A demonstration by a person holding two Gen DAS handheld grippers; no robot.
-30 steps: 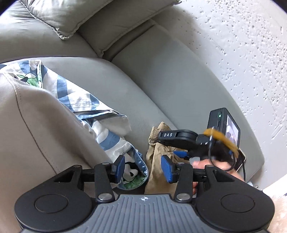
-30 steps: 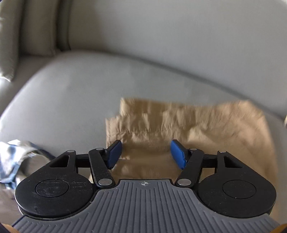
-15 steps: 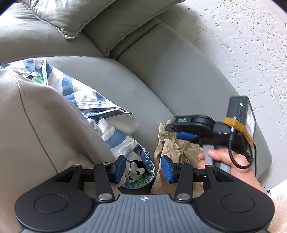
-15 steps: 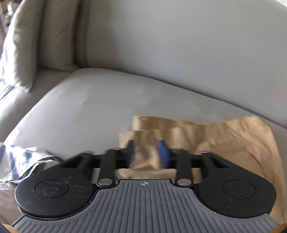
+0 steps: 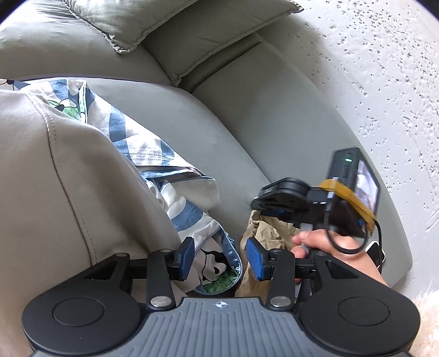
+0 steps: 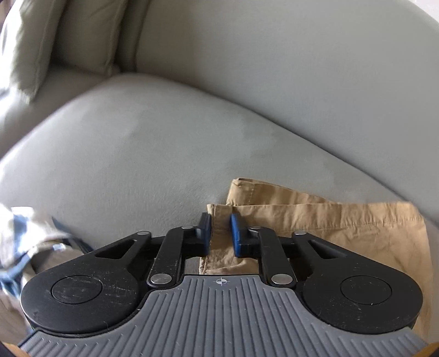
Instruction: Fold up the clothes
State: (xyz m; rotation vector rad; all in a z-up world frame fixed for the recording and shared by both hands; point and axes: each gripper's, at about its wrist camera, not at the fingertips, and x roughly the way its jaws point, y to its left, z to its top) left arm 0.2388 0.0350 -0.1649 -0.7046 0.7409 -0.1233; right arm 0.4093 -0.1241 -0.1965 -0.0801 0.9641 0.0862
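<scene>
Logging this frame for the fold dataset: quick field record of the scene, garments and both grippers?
surface: grey sofa, cushion at the back
garment in work: tan trousers, lying flat on the seat
right gripper: jaws closing, a tan hem corner between the pads
left gripper: open, nothing between its fingers
other laundry: blue striped panda-print cloth, bunched beside the trousers
fold state: not finished

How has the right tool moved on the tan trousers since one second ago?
Yes. The right tool has shifted from the middle of the tan trousers to their left corner, toward the grey seat cushion, and is closing on the hem.
</scene>
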